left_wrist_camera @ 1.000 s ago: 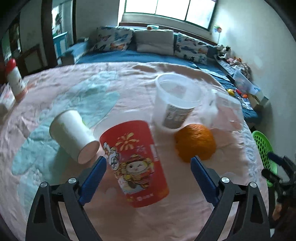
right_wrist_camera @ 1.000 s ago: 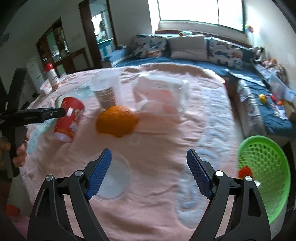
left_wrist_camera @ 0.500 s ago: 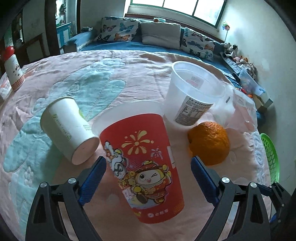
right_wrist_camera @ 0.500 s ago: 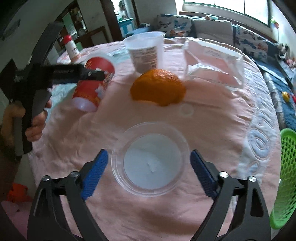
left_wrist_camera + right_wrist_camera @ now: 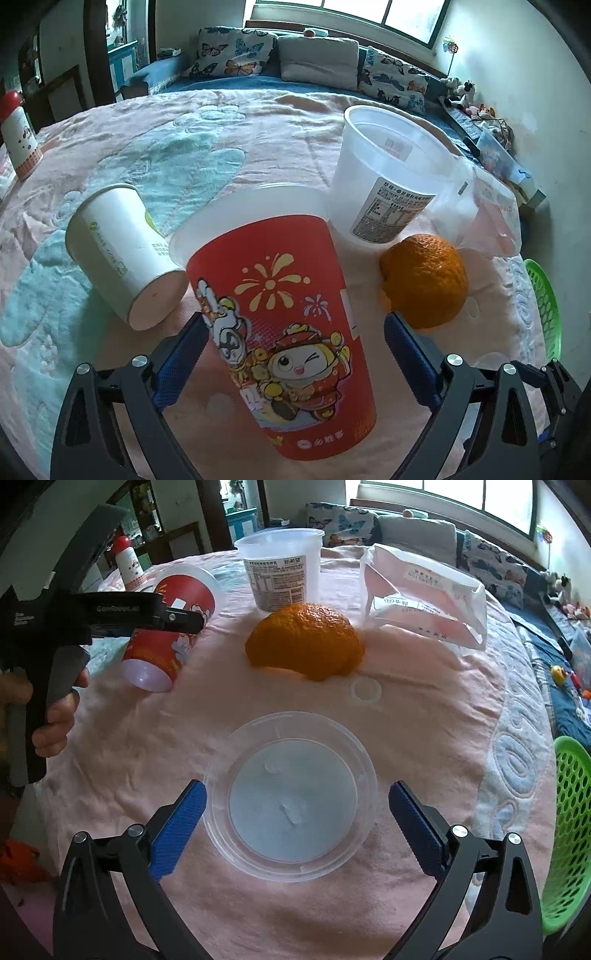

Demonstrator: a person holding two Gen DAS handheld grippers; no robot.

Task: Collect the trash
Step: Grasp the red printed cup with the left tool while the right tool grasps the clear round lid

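Left gripper (image 5: 293, 349) open, blue pads either side of a red printed cup (image 5: 284, 332), apart from its walls. Cup lying tipped on the pink-clothed desk (image 5: 258, 122), clear rim pointing far, base near. In the right wrist view, same red printed cup (image 5: 168, 627) at far left, one black finger of the left gripper across it, a person's hand (image 5: 55, 716) on the handle below.

Just left of the cup, a white paper cup (image 5: 122, 251) on its side, base toward the camera, close to the red one; contact unclear. Beyond, to the right, an upright translucent tub (image 5: 388, 181) with a printed label. Right of the cup, an orange (image 5: 424, 280), sitting just in front of the tub. Behind the orange, a clear plastic bag (image 5: 484, 214). Far left edge, a white bottle with red cap (image 5: 18, 136). Green basket (image 5: 543, 295) past the desk's right edge, lower down.

Right gripper (image 5: 297, 812) with jaws opening, spread wide around a clear round lid (image 5: 291, 794) lying flat on the cloth; pads beside the lid's rim, not pressing on it. A small clear ring (image 5: 365, 690) farther off, between the lid and the orange (image 5: 306, 646). Tub (image 5: 280, 572) and bag (image 5: 424, 598) behind the orange. Green basket (image 5: 569, 830) at the right edge, off the desk. Beyond the desk, a blue bed (image 5: 229, 79) with butterfly pillows under a window.
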